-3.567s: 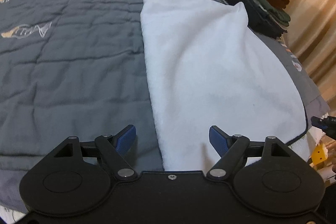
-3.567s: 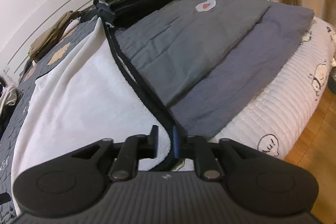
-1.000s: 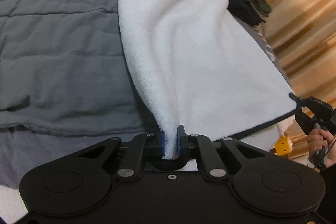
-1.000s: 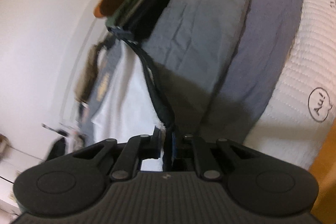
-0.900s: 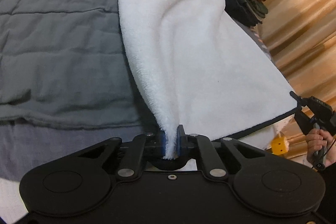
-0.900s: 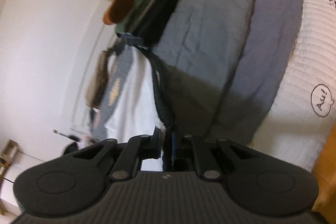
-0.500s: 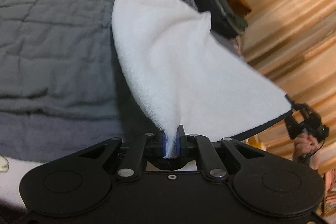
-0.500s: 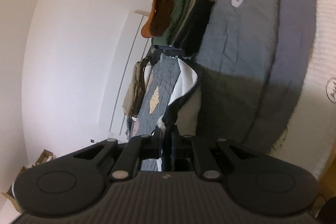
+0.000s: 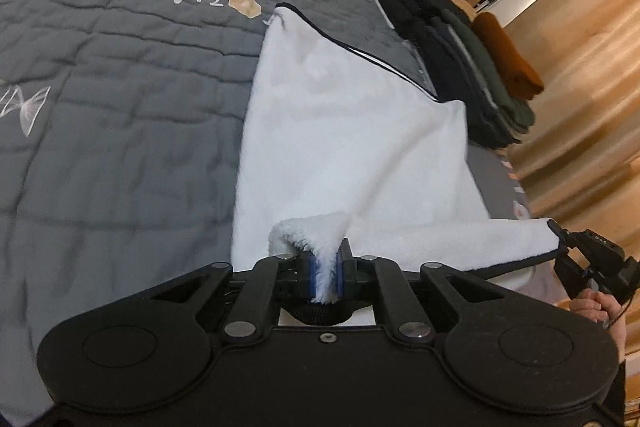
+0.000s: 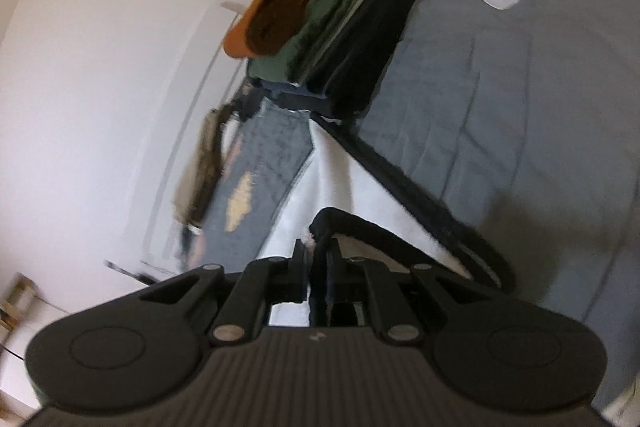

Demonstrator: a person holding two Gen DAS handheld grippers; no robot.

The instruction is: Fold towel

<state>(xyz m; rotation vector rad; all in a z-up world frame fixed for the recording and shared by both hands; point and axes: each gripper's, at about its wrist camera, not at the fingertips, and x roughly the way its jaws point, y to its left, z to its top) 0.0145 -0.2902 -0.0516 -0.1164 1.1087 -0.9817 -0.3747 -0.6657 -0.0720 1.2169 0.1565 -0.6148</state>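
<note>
1. Left wrist view: the left gripper (image 9: 325, 281) has its jaws closed tight on a fluffy near corner of the white towel (image 9: 344, 131). The pinched corner curls forward over the blue pads.
2. The rest of the towel lies spread on the grey quilt (image 9: 120, 75) of the bed, its far end, edged in dark trim, reaching toward the far edge of the bed.
3. At the right edge of this view, the right gripper (image 9: 588, 259) holds the towel's other near corner, with the near hem stretched between the two corners. A person's hand (image 9: 596, 311) grips its handle.
4. A stack of folded clothes (image 9: 460, 67) sits just beside the towel's far right corner.
5. Right wrist view: this picture is tilted and blurred. The right gripper (image 10: 316, 279) has its jaws closed on the dark-trimmed corner of the towel (image 10: 340, 183).
6. The stack of folded clothes (image 10: 328, 39) sits at the towel's far end.
7. Risk, as a judgement: if the two corners travel unevenly, the fold will land skewed. The carried edge could also brush the clothes stack and disturb it, and thick pile might slip from a pinch.
</note>
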